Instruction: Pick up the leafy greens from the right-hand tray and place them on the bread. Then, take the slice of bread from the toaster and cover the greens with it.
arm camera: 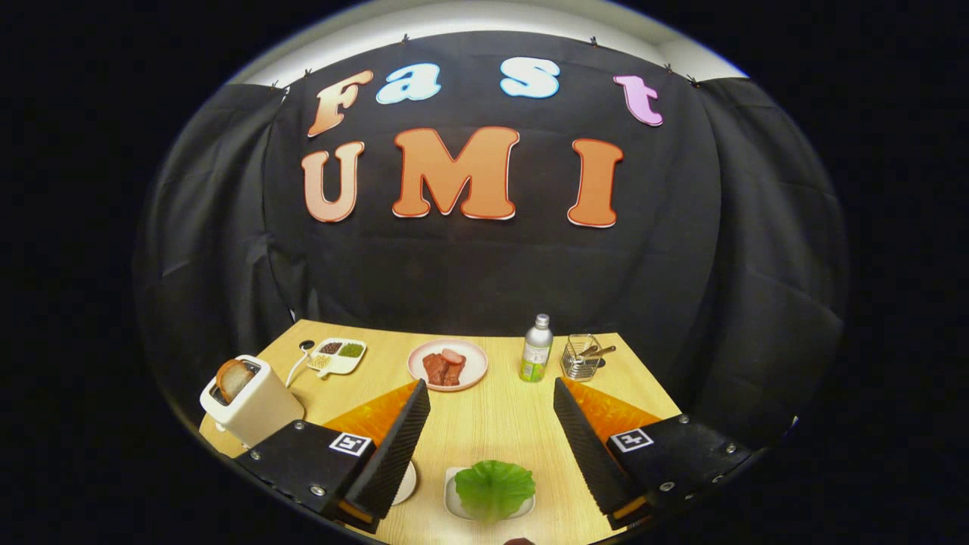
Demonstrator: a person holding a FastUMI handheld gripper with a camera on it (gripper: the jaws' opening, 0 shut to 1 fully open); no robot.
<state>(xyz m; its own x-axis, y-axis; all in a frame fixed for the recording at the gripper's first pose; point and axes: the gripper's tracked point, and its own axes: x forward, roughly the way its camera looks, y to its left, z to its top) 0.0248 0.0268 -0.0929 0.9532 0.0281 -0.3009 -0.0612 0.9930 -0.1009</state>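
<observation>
**Greens waiting on tray, claw wide and empty**

Toaster (250, 401) at far left of desk (492, 424), bread slice (233, 378) upright in its slot: light, stiff, probably crumbly, so pinch the exposed top edge. Claw (490, 424) spread wide, holding nothing. Leafy greens (493, 488) lie on a small white tray (453, 499) between and below the fingers: thin, floppy, nearly weightless. Best pinched at the ruffled rim, gently.

Half-seen bits around the wooden table

A round white plate (409, 484) is peeking out from behind the left finger, mostly covered. The small white tray (453, 496) hides under the green leafy lettuce (493, 488). Contents of the wire basket (581, 357)? Too small to tell.
</observation>
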